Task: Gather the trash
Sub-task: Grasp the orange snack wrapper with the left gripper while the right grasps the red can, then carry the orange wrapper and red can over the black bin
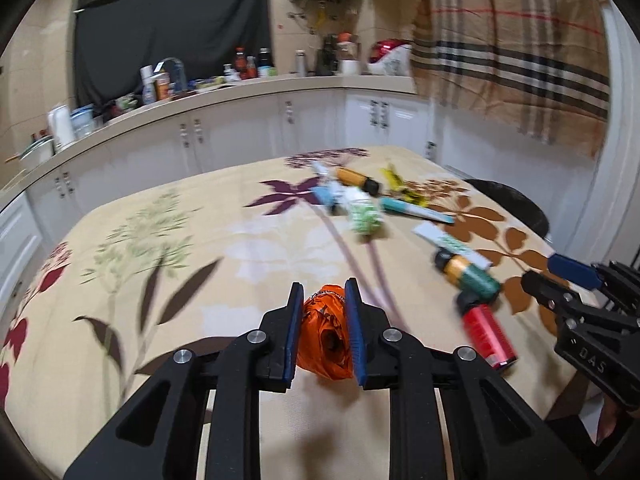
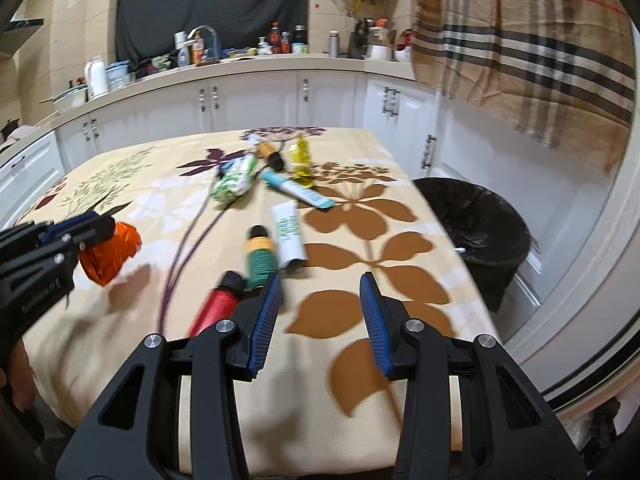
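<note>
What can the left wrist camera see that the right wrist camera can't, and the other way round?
Only the left wrist view shows the left tool from behind, with its blue pads pressed on both sides of the orange wrapper.

Only the right wrist view shows the inside of the black trash bin beside the table, and the right tool with open space between its pads.

Both show the flowered tablecloth, the red tube and the green and yellow bottle. Both also show the kitchen counter behind.
</note>
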